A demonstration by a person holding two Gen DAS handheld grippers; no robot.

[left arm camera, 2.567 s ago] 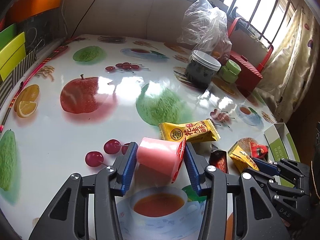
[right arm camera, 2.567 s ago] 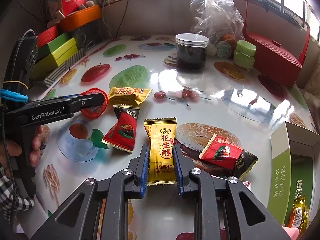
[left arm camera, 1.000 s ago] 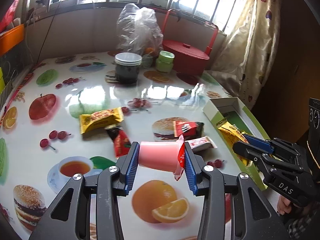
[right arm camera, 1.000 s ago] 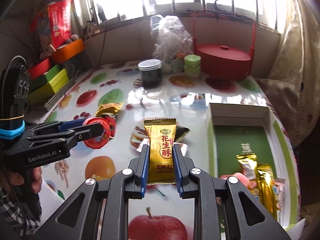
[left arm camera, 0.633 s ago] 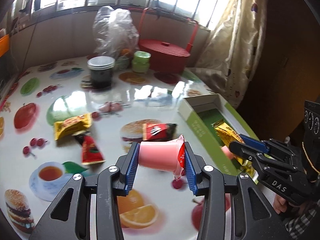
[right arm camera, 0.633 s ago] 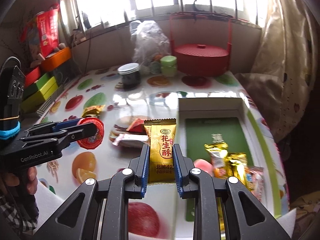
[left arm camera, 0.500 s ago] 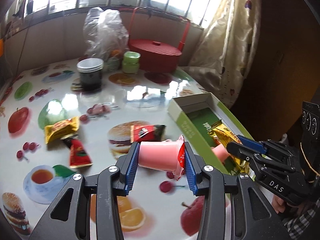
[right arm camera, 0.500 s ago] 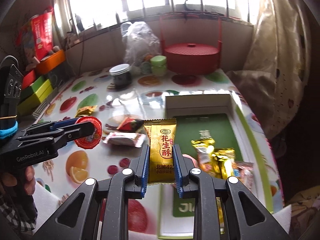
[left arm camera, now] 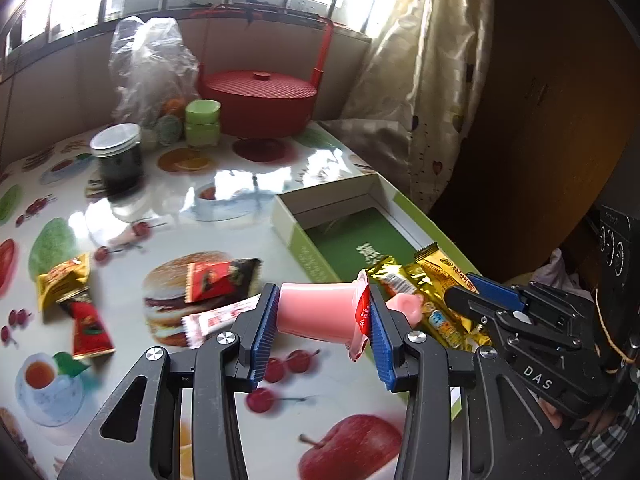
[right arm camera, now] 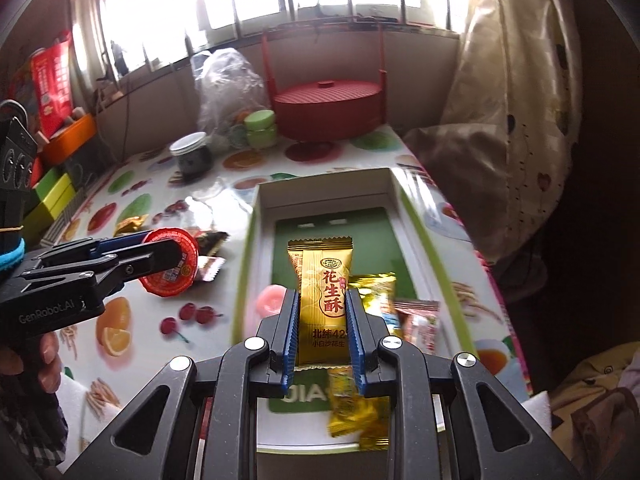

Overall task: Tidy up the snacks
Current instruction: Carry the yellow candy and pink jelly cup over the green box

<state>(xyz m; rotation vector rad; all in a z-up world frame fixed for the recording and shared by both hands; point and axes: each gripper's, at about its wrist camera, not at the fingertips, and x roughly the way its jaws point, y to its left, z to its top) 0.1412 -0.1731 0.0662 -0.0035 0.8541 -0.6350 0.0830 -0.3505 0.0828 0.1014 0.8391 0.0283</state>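
Right tongs grip a gold peanut-candy packet above the green-lined box.

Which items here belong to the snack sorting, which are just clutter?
Job: pink jelly cup in left claw; yellow peanut candy in right claw; green box; loose snack packets.

Clutter: red basket; dark jar; plastic bag.

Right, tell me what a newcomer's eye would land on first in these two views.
First, the pink jelly cup lying sideways, clamped in the left gripper above the fruit-print table. Next, the gold peanut candy packet held upright in the right gripper over the open green box, which already holds several wrapped snacks. Behind both, a red lidded basket stands by the window.
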